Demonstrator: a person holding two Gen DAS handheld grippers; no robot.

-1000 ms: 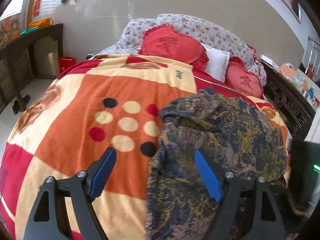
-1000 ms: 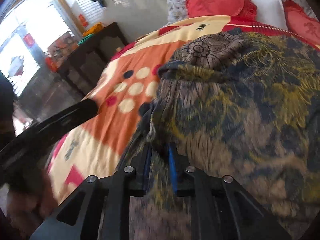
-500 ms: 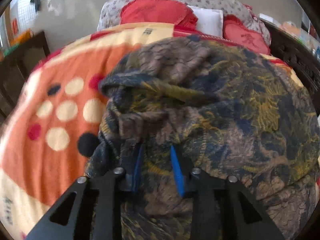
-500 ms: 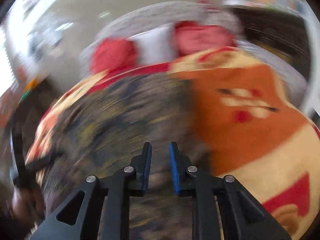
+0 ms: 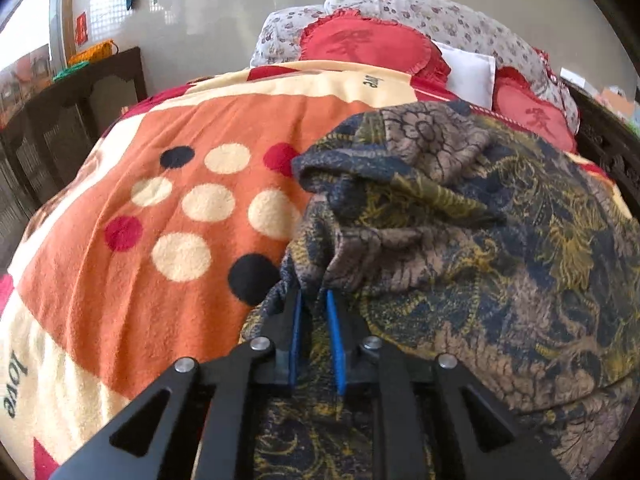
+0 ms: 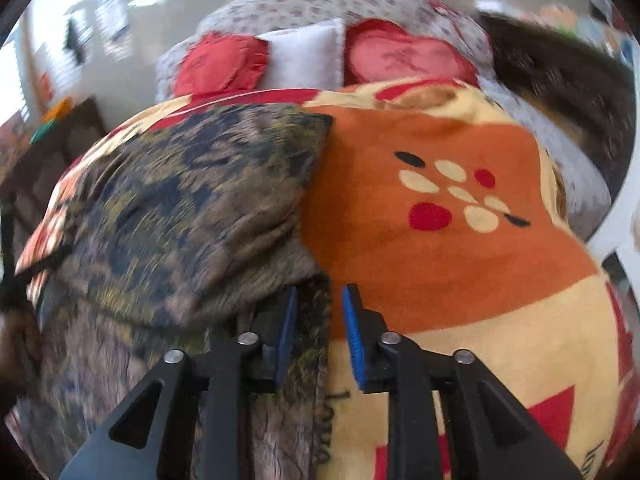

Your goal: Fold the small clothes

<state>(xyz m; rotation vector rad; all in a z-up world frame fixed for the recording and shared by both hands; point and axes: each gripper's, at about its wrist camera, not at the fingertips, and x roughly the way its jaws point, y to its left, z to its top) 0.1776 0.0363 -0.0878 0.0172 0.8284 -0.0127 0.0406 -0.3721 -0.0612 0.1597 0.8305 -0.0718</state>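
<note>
Garment (image 5: 460, 216) is a dark patterned piece, brown/navy/mustard floral print, lying on the orange blanket (image 5: 160, 208) that covers the bed. All positions below are relative to the garment. Left gripper (image 5: 314, 300) is at its near left edge, blue pads nearly together with a bunched ridge of cloth pinched between them, so it's clamped on the garment; fabric puckers up and away from the fingertips into a raised fold. The blanket's dot cluster, cream/red/black, sits just left of that edge. Beyond the far edge: two red round cushions (image 5: 364, 46) with a white pillow (image 5: 466, 76) between them, backed by a floral-print pillow (image 5: 436, 16). Dark wood cabinet (image 5: 68, 128) is well to the left, off the bed. Right gripper (image 6: 318, 300) is at the garment's (image 6: 180, 208) near right edge; the right wrist view is motion-blurred. Its pads stand visibly apart, wider than the left's. A strip of the cloth's edge runs down between them, close against the left pad, while the right pad is over bare blanket (image 6: 440, 240). Reads as released, not squeezing. In that view the garment is doubled over, upper layer bulging over the lower one, right edge running straight toward the cushions (image 6: 400, 56).
</note>
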